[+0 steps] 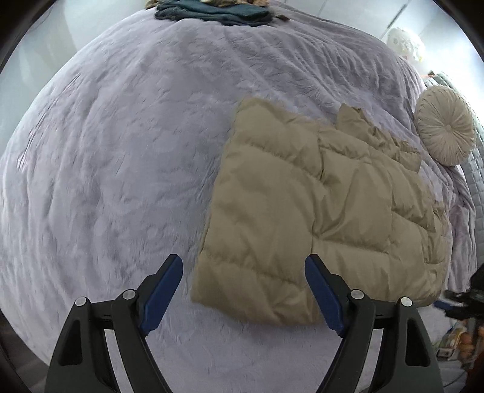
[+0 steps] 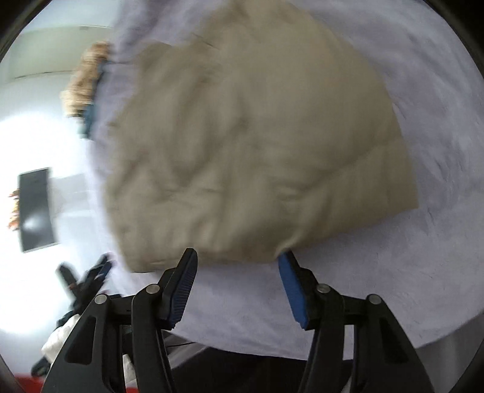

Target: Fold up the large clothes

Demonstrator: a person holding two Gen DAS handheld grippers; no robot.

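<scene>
A beige quilted jacket point(image 1: 317, 205) lies folded into a thick rectangle on the lavender bedspread point(image 1: 121, 151). My left gripper point(image 1: 243, 258) hangs open above the jacket's near left corner, its blue pads wide apart and touching nothing. The right wrist view is blurred. There the jacket point(image 2: 257, 136) fills the middle, and its near edge sits between the tips of my right gripper point(image 2: 239, 254). The fabric puckers against the right pad point(image 2: 287, 272), so the jaws look shut on that thick edge. The left gripper point(image 2: 90, 278) shows as a dark shape at the far left.
A pile of dark teal clothes point(image 1: 211, 13) lies at the bed's far edge. A round pleated cushion point(image 1: 444, 130) sits at the right, near the jacket's collar end. A dark screen point(image 2: 36, 208) hangs on the wall beyond the bed.
</scene>
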